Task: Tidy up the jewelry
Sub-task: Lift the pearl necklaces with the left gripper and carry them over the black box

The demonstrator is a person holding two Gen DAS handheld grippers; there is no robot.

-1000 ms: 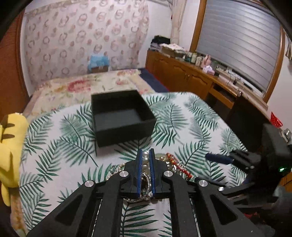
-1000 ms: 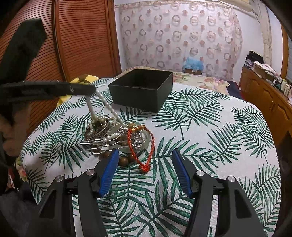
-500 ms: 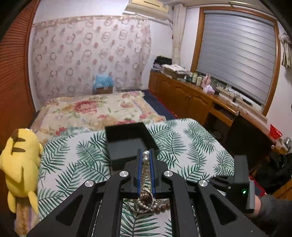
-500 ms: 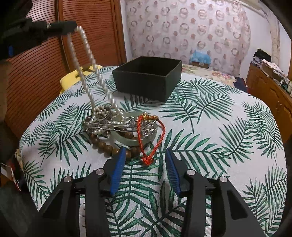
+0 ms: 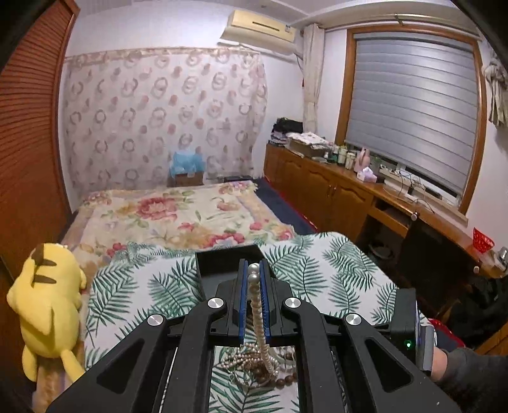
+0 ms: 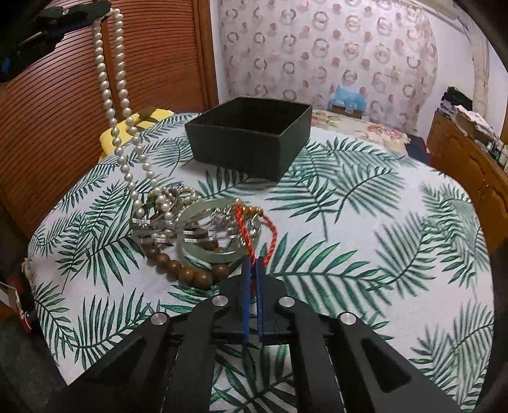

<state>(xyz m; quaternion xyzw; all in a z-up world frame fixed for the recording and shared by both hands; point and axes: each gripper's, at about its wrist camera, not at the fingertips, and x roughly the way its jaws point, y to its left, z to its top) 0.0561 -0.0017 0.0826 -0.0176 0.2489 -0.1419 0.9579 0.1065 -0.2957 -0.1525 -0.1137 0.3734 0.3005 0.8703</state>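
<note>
My left gripper (image 5: 253,270) is shut on a white pearl necklace (image 5: 258,314) and holds it high above the table. In the right wrist view the left gripper (image 6: 79,12) is at the top left and the pearl necklace (image 6: 109,101) hangs from it down to the jewelry pile. My right gripper (image 6: 252,263) is shut on a red cord bracelet (image 6: 244,228) at the pile's near edge. The pile holds a pale green bangle (image 6: 203,251), brown wooden beads (image 6: 187,274) and silver hair clips (image 6: 152,224). An open black box (image 6: 250,136) stands behind the pile.
The table has a palm-leaf cloth (image 6: 365,238). A yellow plush toy (image 5: 47,305) sits at its left edge. A bed (image 5: 174,213) lies beyond, and a wooden cabinet (image 5: 333,190) runs along the right. A wooden slatted door (image 6: 63,104) is at the left.
My left gripper has risen, lifting the pearl necklace out of the pile. My right gripper has moved forward and closed on the red cord bracelet.
</note>
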